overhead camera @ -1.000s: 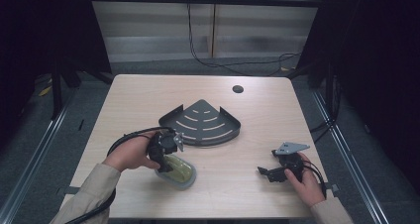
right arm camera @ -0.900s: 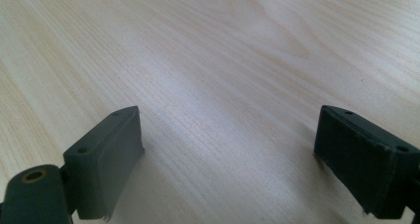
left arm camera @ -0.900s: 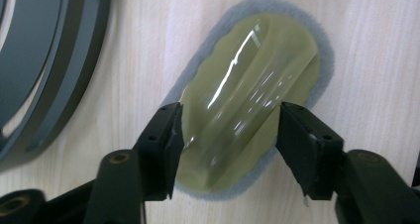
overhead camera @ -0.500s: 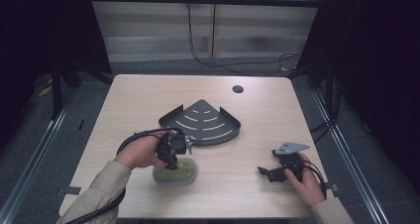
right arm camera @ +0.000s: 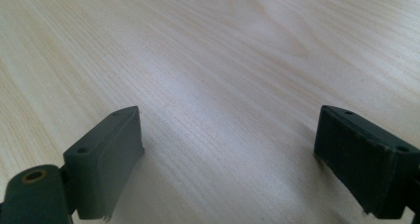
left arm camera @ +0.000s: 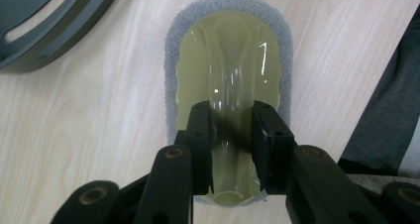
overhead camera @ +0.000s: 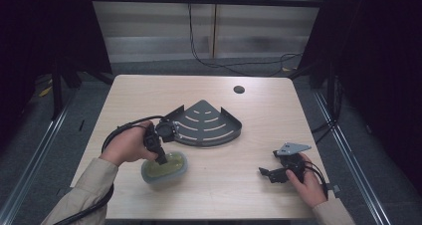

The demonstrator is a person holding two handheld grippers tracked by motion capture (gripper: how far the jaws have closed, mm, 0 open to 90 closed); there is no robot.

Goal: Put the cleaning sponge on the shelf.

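A scrubbing sponge (overhead camera: 168, 170) with a grey foam base and a glossy yellow-green plastic grip (left arm camera: 228, 60) lies flat on the wooden table (overhead camera: 149, 95), near the front left. My left gripper (overhead camera: 160, 158) comes down on it from above. In the left gripper view, this gripper (left arm camera: 230, 110) has its jaws shut on the raised middle ridge of the grip. My right gripper (overhead camera: 266, 175) rests at the front right, pointing left. Seen from its own camera, the right gripper (right arm camera: 228, 130) stands open with only bare wood between its jaws.
A black quarter-round corner shelf (overhead camera: 206, 123) with slots lies at the table's middle, just beyond the sponge, and its edge (left arm camera: 49, 26) reaches the upper left corner of the left gripper view. A small dark hole (overhead camera: 239, 89) marks the far tabletop. The person's sleeve (left arm camera: 391, 115) is close on the sponge's right.
The left hand has shifted a little to the left, and the sponge has moved and turned with it. The right gripper has stayed in place.
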